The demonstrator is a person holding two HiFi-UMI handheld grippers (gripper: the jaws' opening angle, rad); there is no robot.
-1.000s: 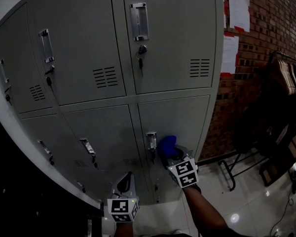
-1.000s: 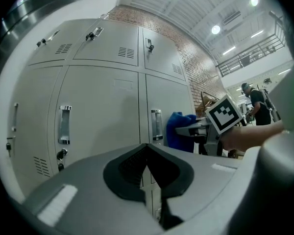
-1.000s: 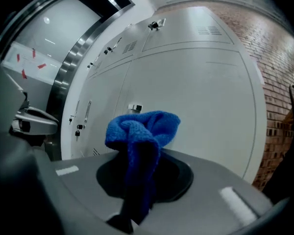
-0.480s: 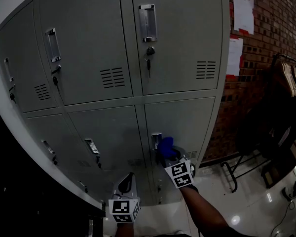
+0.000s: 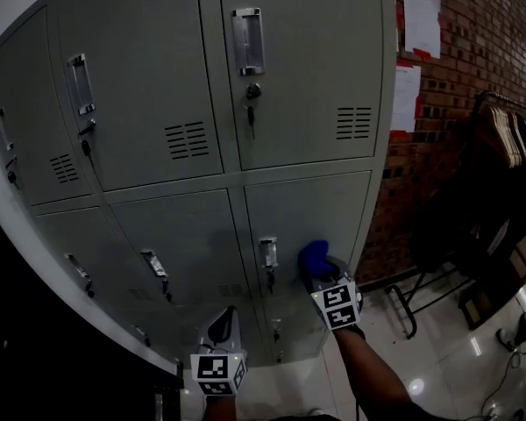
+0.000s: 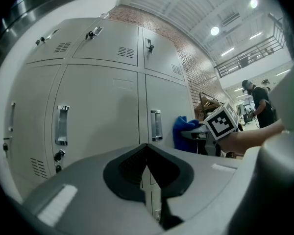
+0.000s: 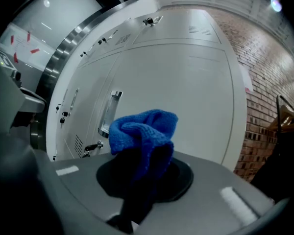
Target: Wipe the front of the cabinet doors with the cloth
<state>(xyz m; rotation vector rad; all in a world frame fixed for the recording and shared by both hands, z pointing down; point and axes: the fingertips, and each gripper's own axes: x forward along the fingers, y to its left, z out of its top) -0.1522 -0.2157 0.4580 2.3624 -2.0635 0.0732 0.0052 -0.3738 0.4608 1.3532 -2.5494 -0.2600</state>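
Looks partway through at best. Working now on the lower-right door point(image 5: 324, 209) of the grey locker cabinet point(image 5: 175, 226), just right of that door's handle point(image 5: 268, 251). No telling from these dim frames which of the 6 doors in view are already wiped: no streaks or damp patches to read. Judged as left to do: the rest of this door around and below the handle, and quite possibly the 5 other doors to the left of and above the handle.

Right gripper point(image 5: 326, 274): clamped tight on the blue cloth point(image 7: 143, 129), with the bunched wad poking out past the tips. From the head view, at or very near the door face, just right of the handle and about level with it. Actual contact impossible to confirm.

Left gripper point(image 5: 224, 327): closed on nothing, tip against tip along 1 thin seam. Hanging idle below and to the left of the handle, apart from the door, touching nothing.
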